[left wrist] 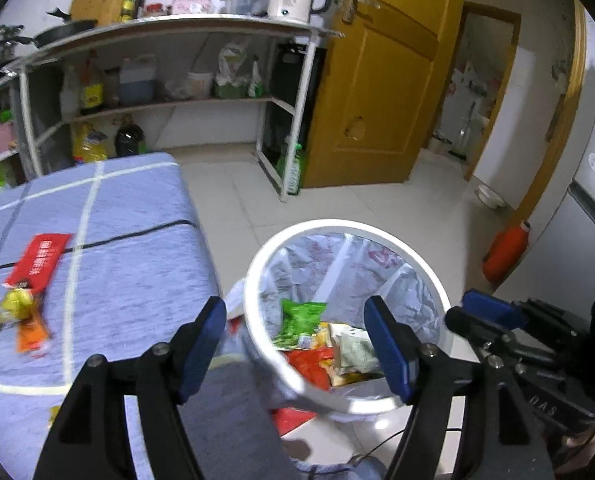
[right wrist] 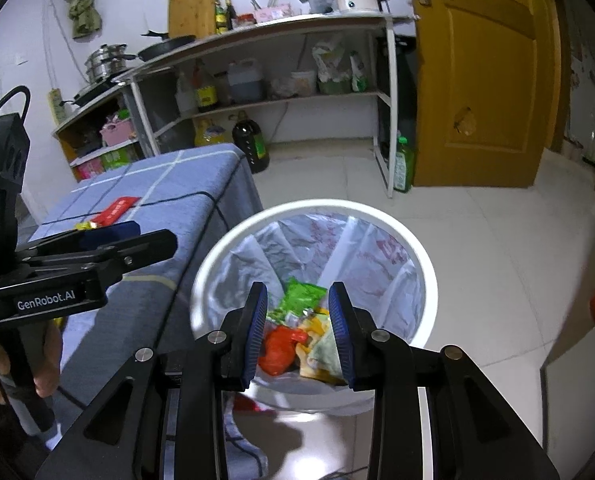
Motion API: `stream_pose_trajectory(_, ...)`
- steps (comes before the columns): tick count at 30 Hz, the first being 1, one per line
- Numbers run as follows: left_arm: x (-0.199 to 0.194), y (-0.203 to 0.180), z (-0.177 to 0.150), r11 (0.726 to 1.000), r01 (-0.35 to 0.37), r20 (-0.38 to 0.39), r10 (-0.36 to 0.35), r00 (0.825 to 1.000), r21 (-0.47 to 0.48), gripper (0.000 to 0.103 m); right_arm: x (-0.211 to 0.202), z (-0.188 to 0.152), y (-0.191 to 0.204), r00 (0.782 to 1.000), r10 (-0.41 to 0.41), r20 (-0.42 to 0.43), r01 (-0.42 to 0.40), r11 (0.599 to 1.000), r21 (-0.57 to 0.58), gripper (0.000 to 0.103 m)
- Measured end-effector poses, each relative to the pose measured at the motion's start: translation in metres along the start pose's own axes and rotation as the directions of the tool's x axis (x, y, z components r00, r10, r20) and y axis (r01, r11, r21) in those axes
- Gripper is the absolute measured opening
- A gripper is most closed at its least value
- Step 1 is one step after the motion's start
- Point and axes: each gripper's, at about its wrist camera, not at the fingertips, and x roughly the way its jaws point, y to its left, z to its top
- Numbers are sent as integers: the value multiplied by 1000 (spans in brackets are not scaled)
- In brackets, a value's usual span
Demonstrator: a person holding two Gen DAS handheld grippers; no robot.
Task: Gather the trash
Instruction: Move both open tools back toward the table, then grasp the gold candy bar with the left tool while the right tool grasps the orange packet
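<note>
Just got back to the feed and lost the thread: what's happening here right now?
A person is clearing wrappers off the blue-covered table into a white bin lined with a plastic bag. Both tools hang over the bin with nothing in them: the right hand-held gripper is open above the pile of wrappers already inside, and the left hand-held gripper is open too. A red packet and some yellow and orange wrappers are on the table, not yet collected.
</note>
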Motion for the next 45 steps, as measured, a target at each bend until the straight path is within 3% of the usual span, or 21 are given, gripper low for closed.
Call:
stream_pose_trajectory(6, -41, 25, -16, 997, -78, 52, 79, 996, -12, 73, -18, 4, 28, 997, 47, 56, -44, 998, -50, 33)
stream_pose_trajectory(12, -75, 56, -43, 984, -174, 86, 176, 981, -39, 73, -22, 1, 59, 994, 89, 58, -84, 992, -93, 33)
stream_pose_trajectory(17, -89, 84, -72, 970, -228, 56, 233, 971, -84, 73, -18, -2, 87, 991, 126, 52, -118, 982, -146, 33)
stream_pose_trajectory(22, -92, 99, -97, 964, -243, 6, 245, 970, -110, 72, -14, -5, 108, 985, 163, 51, -151, 971, -184, 33)
stream_pose_trajectory(28, -76, 96, -111, 968, -232, -59, 228, 972, -91, 52, -3, -6, 122, 982, 186, 19, -179, 964, -197, 33)
stream_pose_trajectory(34, -65, 98, -118, 963, -260, -95, 252, 963, -77, 20, 1, 1, 131, 979, 203, 14, -196, 961, -196, 33)
stream_pose_trajectory(45, -103, 147, -105, 943, -290, -20, 291, 957, -163, 15, 26, 19, 187, 962, 269, -46, -272, 928, -255, 33)
